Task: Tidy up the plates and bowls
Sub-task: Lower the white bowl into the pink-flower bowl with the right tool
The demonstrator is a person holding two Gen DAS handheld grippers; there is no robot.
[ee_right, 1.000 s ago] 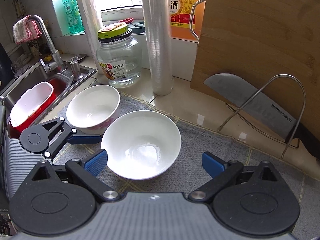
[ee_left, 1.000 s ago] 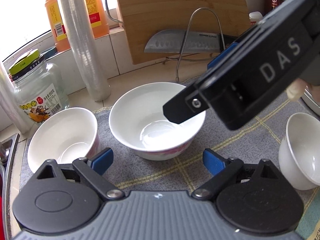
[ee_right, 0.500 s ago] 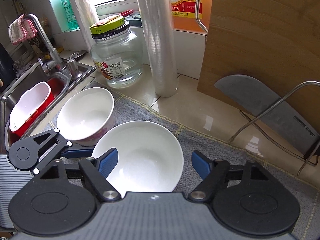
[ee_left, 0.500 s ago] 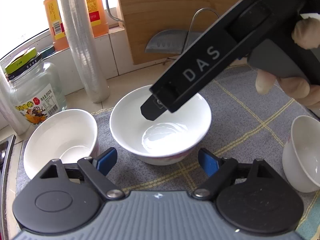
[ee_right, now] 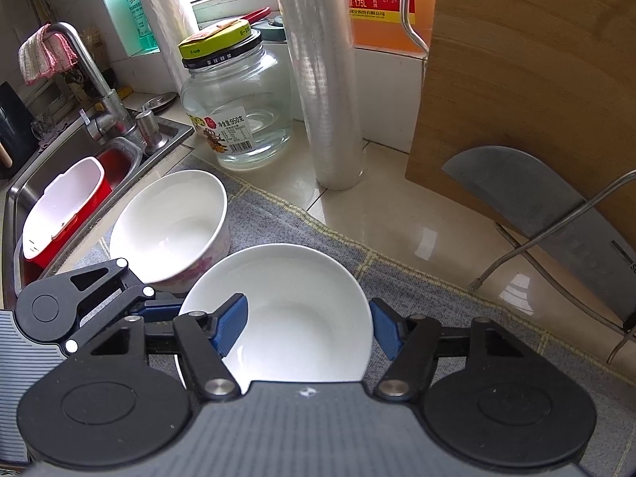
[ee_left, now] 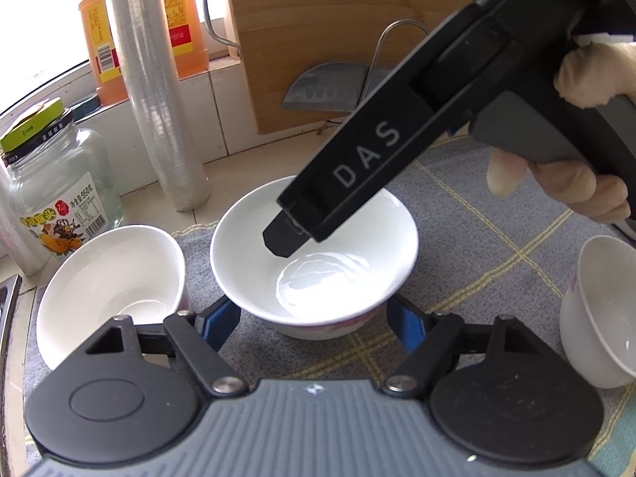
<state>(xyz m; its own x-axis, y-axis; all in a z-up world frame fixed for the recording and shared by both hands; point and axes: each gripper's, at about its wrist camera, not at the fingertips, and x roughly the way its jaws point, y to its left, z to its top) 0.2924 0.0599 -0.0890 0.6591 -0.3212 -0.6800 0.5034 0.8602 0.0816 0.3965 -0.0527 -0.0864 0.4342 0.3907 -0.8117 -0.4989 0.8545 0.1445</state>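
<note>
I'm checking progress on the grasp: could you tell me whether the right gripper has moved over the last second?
Yes. The right gripper has advanced down toward the wide bowl; its blue pads now straddle the rim.

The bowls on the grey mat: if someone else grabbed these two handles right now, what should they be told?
Left gripper: open, low, its fingers on either side of the wide middle bowl; contact cannot be judged.
Right gripper: open, over the same bowl from the other side, one finger dipped inside, nothing gripped.
Bowls: three, each standing apart on the grey mat. The taller bowl is by the glass jar; the small bowl is at the far right.
Done: nothing stacked.
Left: probably grip the middle bowl, then gather the three.
</note>
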